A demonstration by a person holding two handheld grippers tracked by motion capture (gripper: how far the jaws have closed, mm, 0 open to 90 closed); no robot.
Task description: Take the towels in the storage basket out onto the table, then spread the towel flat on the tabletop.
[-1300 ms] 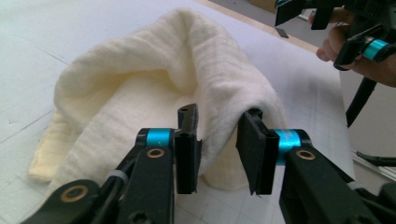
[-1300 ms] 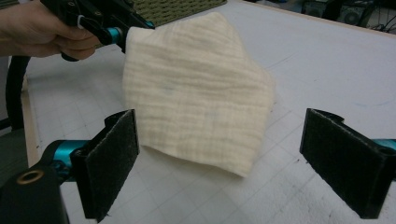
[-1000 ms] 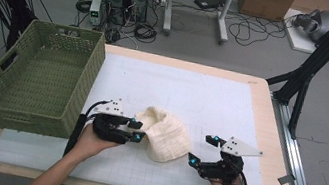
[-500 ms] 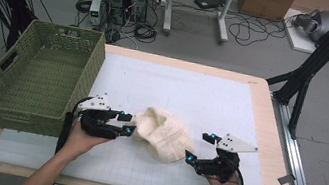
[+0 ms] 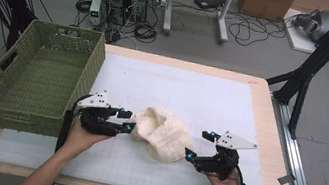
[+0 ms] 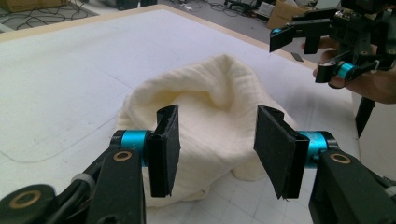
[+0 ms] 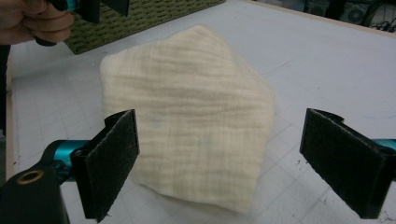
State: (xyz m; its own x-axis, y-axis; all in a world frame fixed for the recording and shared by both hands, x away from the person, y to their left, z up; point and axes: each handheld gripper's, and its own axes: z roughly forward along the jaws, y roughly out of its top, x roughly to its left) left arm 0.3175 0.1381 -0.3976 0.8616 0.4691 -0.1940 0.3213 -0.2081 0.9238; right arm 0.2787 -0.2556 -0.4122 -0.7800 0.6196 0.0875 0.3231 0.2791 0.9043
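The cloth [image 5: 164, 134] lies on the mat [image 5: 193, 92] between the left gripper [image 5: 126, 120] and right gripper [image 5: 198, 146], the basket [image 5: 33, 78] at far left.

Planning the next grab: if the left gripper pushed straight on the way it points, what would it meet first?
Most likely the cream cloth: the open left gripper points right at its bunched near edge.

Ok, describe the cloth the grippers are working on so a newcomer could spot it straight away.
Start at the white gridded mat that covers the wooden table, with the green woven basket at its left edge. On the mat's near half, between the left gripper and the right gripper, lies the cream cloth. It is the one soft, crumpled, pale heap there, waffle-textured and bunched up.
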